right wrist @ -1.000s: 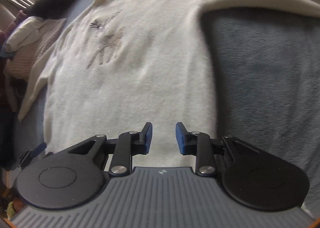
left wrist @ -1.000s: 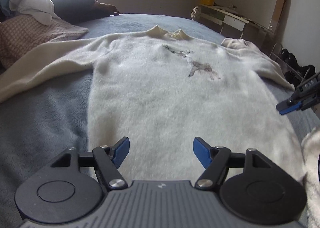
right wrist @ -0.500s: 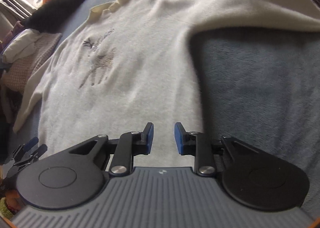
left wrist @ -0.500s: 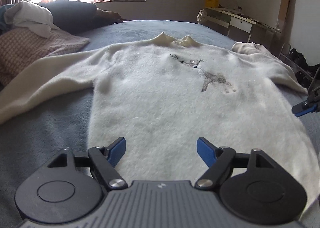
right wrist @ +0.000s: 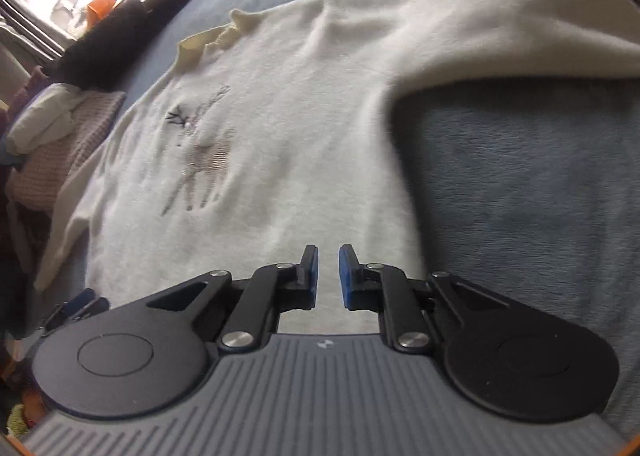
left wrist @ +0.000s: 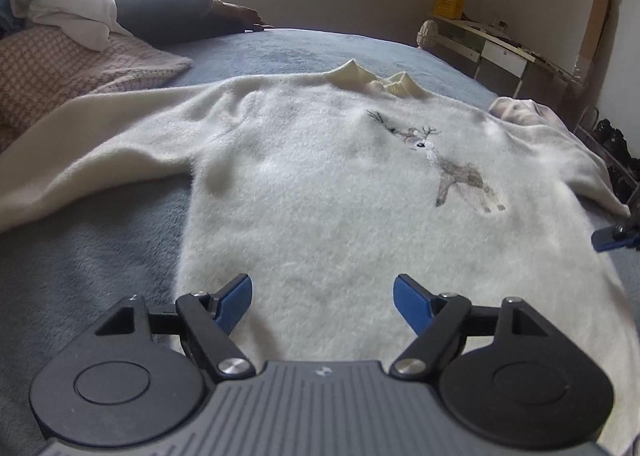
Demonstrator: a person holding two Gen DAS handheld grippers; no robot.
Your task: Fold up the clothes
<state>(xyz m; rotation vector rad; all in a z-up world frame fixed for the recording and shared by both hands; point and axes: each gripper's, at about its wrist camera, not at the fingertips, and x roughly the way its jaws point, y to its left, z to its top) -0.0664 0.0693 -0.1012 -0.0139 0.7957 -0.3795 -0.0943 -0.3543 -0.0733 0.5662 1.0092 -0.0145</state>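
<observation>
The left gripper (left wrist: 322,298) stands wide, nothing between its blue pads (left wrist: 412,302); the white fuzzy sweater (left wrist: 328,192) lies flat beneath and ahead of the jaws, its hem region just under the fingertips. Beyond the jaws the embroidered deer (left wrist: 448,168) sits ahead and to the right, the ribbed collar (left wrist: 376,78) farther still. One sleeve (left wrist: 80,172) stretches away to the left of the jaws over the blue-grey blanket (left wrist: 80,256). A blue pad tip of the other gripper shows at the right edge, at the sweater's side.

The right gripper (right wrist: 328,276) is narrow and closing — only a slim gap remains between the pads, with the sweater's fabric (right wrist: 280,144) seen through it; whether the pads pinch any cloth cannot be told. The sweater's side edge runs just right of the jaws, with bare blanket (right wrist: 520,196) beyond it. Ahead and left lies the deer (right wrist: 200,152); the other sleeve (right wrist: 500,36) spreads ahead to the right. Far left of both — piled clothes (left wrist: 60,44).
</observation>
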